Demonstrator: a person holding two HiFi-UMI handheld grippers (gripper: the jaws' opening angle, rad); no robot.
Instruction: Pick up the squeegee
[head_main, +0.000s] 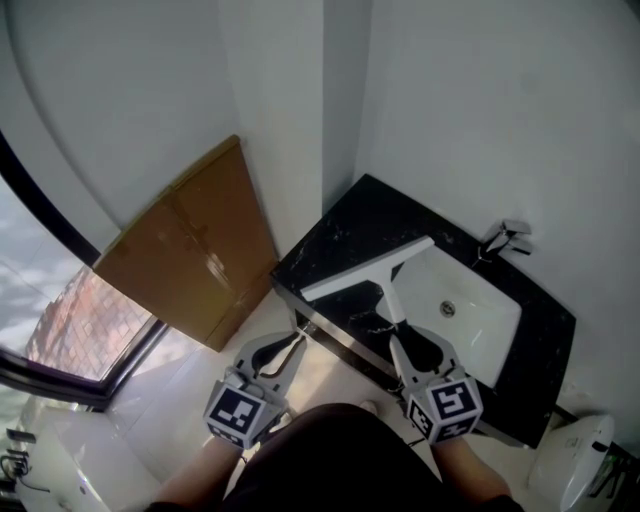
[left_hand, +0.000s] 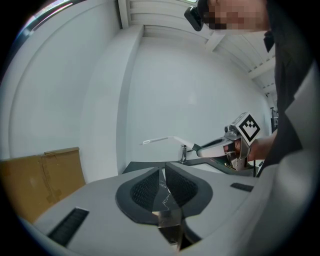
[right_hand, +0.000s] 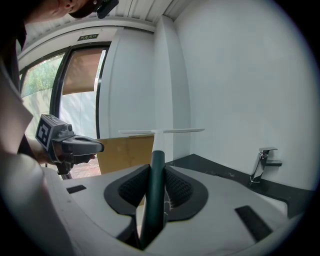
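Grey left tool (head_main: 298, 330), right tool (head_main: 394, 330), black-white marker cubes (head_main: 240, 412)

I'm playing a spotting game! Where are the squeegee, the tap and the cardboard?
squeegee (head_main: 366, 268): head view, on its white blade.
tap (head_main: 503, 240): head view, on its metal spout.
cardboard (head_main: 190, 250): head view, on its flat brown face.

You're holding the squeegee (head_main: 370, 267) in your right gripper (head_main: 403, 338) by its dark green handle, its white blade sitting level and crosswise.
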